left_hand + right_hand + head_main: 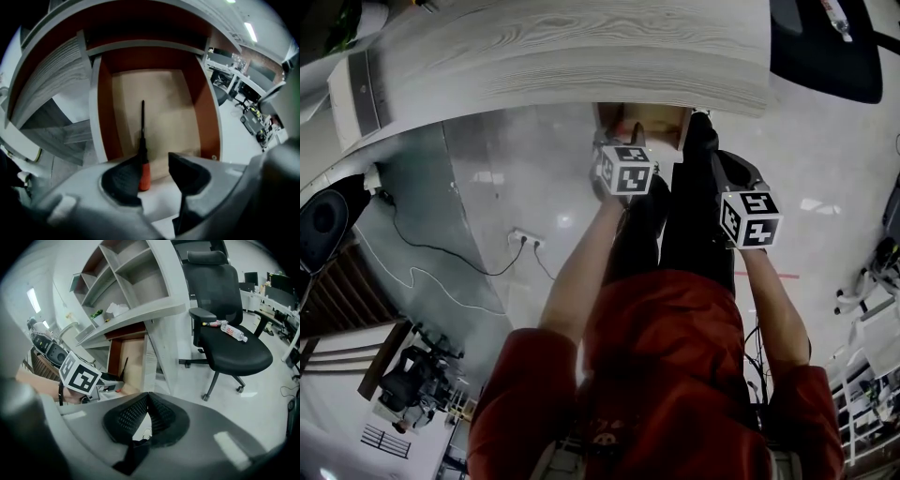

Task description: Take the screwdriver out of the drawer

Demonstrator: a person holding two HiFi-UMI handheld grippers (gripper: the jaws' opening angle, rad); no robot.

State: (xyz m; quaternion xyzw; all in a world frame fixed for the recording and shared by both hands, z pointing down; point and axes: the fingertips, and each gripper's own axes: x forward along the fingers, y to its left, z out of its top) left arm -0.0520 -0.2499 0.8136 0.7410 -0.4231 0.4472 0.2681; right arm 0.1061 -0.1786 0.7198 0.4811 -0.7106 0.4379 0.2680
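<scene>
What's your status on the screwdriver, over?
Left gripper open, lined up on screwdriver handle, no grip. Right gripper shut, empty. Screwdriver flat in open drawer. Nothing blocking it.

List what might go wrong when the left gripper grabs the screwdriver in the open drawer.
1. The orange-handled screwdriver with the black shaft lies off-centre in the open left gripper, close beside one pad; closing may nudge or roll it instead of clamping.
2. Its handle ends near the front edge of the red-brown wooden drawer, so a jaw might strike that edge.
</scene>
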